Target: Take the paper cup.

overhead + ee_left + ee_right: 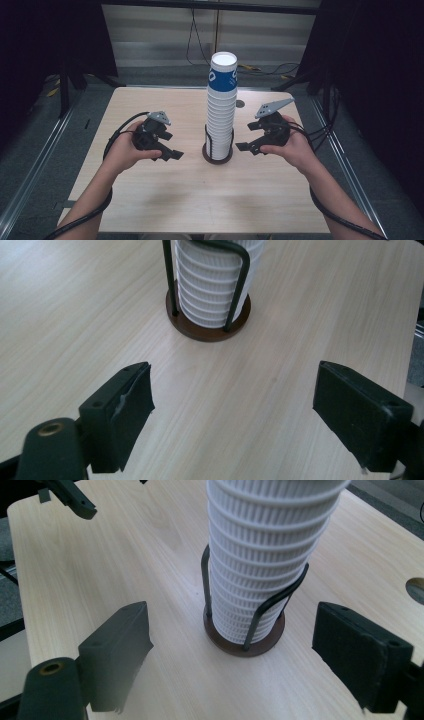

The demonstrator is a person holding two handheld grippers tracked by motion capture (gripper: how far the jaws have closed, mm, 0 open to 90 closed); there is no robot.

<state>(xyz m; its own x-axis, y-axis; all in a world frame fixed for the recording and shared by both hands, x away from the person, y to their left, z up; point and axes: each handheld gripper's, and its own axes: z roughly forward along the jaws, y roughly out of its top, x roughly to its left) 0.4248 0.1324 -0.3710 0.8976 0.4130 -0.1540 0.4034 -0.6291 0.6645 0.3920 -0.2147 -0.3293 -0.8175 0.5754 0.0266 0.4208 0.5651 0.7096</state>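
Note:
A tall stack of white ribbed paper cups (pixel 220 112), its top cup banded blue, stands in a black wire holder on a round brown base (pixel 217 156) at the middle of the wooden table (pixel 150 200). My left gripper (pixel 170 145) hovers just left of the base, open, nothing between its jaws. My right gripper (pixel 248 138) hovers just right of the stack, open and empty too. In the left gripper view the stack (pixel 210 285) lies ahead of the open gripper (pixel 232 405). In the right gripper view the cups (pixel 260 560) rise ahead of the open gripper (pixel 232 645), with the left gripper (pixel 75 500) farther off.
A small round hole (pixel 240 103) sits in the tabletop behind the stack to the right, and it also appears in the right gripper view (pixel 416 589). Cables (pixel 260 67) lie on the floor beyond the far edge. Metal rails run along both sides of the table.

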